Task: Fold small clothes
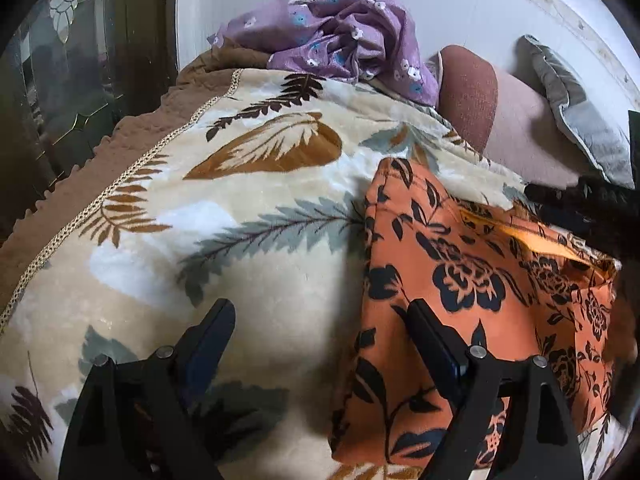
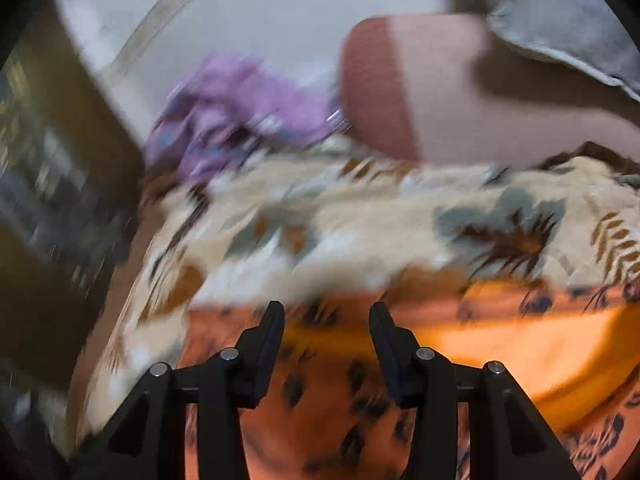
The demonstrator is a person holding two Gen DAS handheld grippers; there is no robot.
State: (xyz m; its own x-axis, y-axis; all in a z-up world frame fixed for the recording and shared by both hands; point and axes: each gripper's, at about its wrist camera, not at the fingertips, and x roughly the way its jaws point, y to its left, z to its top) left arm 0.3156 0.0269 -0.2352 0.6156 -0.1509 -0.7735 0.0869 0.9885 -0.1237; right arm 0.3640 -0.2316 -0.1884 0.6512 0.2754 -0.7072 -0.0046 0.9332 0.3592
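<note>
Lying folded on the leaf-print blanket [image 1: 248,240], orange floral garment [image 1: 472,280], left gripper [image 1: 320,320] fingers spread, straddling its left edge, right gripper [image 2: 326,320] fingers parted above it, empty.

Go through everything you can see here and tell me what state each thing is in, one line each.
Orange floral garment: lying on the blanket, partly folded, lighter inside showing along one edge.
Purple floral garment: crumpled in a heap, unfolded.
Leaf-print blanket: spread out under the clothes.
Left gripper: open, empty, one finger over the orange garment's edge.
Right gripper: open, empty, above the orange garment; view blurred.
Grey pillow: leaning against the wall.
</note>
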